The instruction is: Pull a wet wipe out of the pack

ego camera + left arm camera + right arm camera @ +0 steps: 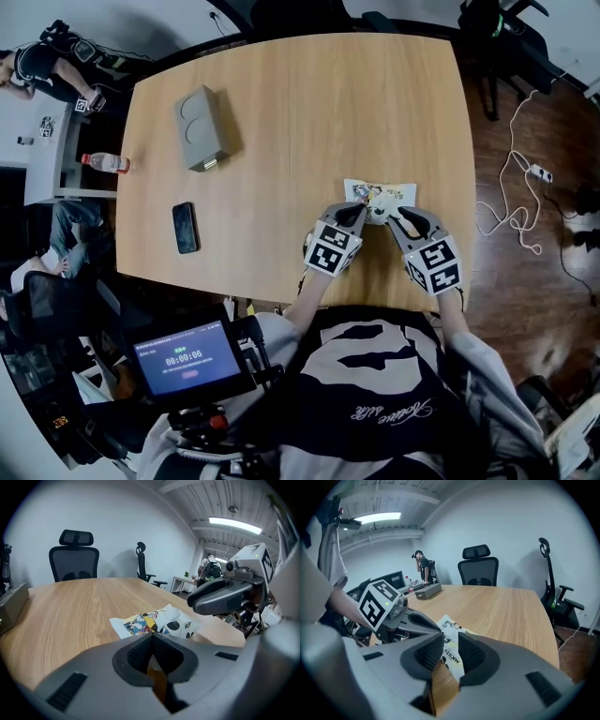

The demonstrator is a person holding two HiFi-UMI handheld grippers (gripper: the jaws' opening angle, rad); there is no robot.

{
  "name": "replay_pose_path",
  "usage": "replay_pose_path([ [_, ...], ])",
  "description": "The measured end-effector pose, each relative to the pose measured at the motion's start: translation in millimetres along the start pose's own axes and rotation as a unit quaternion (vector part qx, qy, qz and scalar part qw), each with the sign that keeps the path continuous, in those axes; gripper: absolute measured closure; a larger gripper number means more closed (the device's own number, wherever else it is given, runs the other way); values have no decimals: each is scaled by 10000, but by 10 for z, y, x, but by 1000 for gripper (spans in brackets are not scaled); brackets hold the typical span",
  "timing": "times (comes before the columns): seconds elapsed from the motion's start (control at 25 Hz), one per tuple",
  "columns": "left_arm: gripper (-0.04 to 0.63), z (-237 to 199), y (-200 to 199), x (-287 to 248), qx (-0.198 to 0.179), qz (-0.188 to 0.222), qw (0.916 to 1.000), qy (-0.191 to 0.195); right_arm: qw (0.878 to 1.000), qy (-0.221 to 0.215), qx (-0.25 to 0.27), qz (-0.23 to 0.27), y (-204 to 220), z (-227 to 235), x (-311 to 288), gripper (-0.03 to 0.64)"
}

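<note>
The wet wipe pack lies flat on the wooden table near its front edge; it is white with colourful cartoon print. In the left gripper view, the pack has a white part with black cartoon prints bulging up at its right. My left gripper sits just short of the pack, its jaws closed tip to tip with nothing between them. My right gripper stands open beside it, and the pack shows through the gap without the pads touching it.
A grey box and a black phone lie on the table's left half. A water bottle lies off its left edge. Office chairs stand beyond the far edge. A person stands at the back. Cables lie on the floor.
</note>
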State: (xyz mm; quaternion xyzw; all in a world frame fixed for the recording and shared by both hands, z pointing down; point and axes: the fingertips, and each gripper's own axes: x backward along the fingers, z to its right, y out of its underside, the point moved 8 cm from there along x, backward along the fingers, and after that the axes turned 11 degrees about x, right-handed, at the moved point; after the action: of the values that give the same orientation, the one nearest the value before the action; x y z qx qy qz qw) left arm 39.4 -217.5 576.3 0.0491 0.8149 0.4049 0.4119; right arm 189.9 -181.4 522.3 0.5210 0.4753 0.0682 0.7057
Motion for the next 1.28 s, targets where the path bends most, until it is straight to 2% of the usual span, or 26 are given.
replay_pose_path([
  [0.12,592,16,25,-25,-139,17,9999,-60,9997,-80,208,-130,-22,27,-155,518],
  [0.24,592,7,42,-65,-103,11,9999,-35,9987,-217,313,-324,2,43,-330,499],
  [0.4,592,10,35,-61,-145,23,9999,-59,9963,-170,539,-650,42,35,-495,499],
  [0.48,592,17,57,-66,-194,56,9997,-106,9965,-163,521,-633,48,26,-501,504],
  [0.64,592,32,58,-69,-241,83,9996,-111,9979,-89,418,-490,40,18,-407,586],
  [1.28,592,53,84,-96,-469,-17,9989,13,9997,-9,201,-143,-30,-108,-174,604],
])
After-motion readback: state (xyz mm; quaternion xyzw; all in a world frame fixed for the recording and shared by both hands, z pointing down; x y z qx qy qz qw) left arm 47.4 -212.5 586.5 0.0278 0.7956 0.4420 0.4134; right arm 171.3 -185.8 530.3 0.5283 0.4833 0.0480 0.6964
